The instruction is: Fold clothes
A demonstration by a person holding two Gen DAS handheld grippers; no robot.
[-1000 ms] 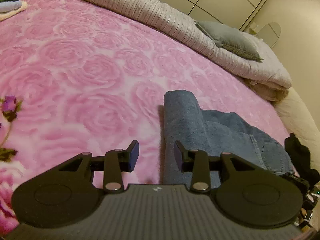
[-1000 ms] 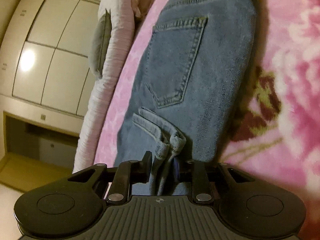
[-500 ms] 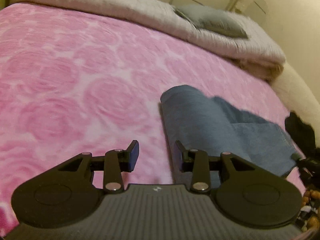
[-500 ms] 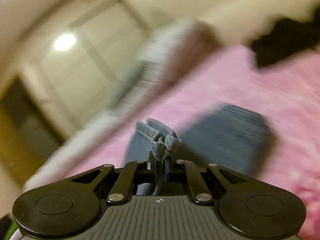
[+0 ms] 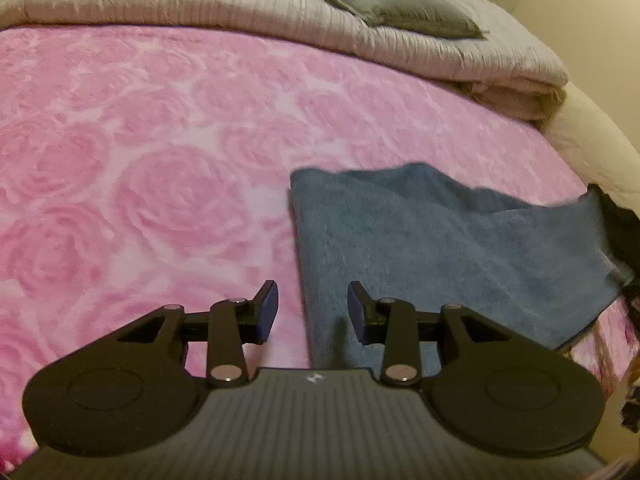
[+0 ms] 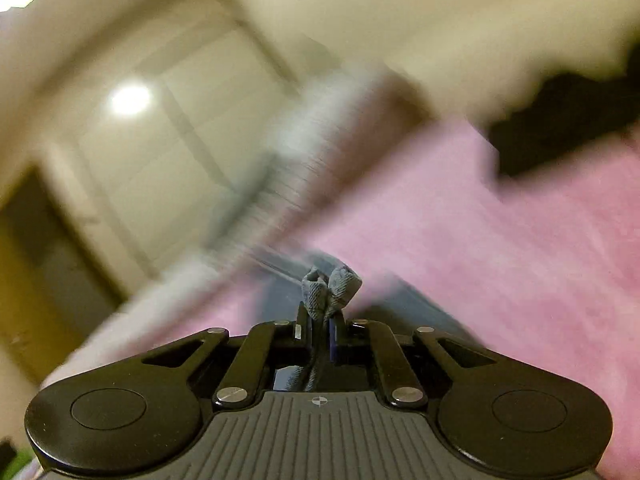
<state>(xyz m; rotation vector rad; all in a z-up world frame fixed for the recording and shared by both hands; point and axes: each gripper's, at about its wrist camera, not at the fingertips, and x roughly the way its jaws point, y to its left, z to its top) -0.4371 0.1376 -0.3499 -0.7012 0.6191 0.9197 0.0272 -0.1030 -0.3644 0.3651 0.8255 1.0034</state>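
A pair of blue jeans (image 5: 432, 248) lies folded over on the pink rose-patterned blanket (image 5: 140, 168); its upper layer is lifted at the right edge. My left gripper (image 5: 313, 305) hovers open over the jeans' left edge, holding nothing. In the blurred right wrist view, my right gripper (image 6: 320, 318) is shut on a bunched piece of the jeans (image 6: 332, 286), probably the waistband, which sticks up between the fingers. More denim (image 6: 408, 304) trails beyond it over the blanket.
A rolled beige quilt (image 5: 248, 8) with a grey pillow (image 5: 416, 16) lies along the far side of the bed. A dark garment (image 5: 624, 236) sits at the right edge of the bed. Pale cupboard doors (image 6: 172, 152) stand behind.
The right gripper lifted the jeans' held end and swung it over the rest, so the pocket side is now covered. The left gripper drifted slightly, staying open.
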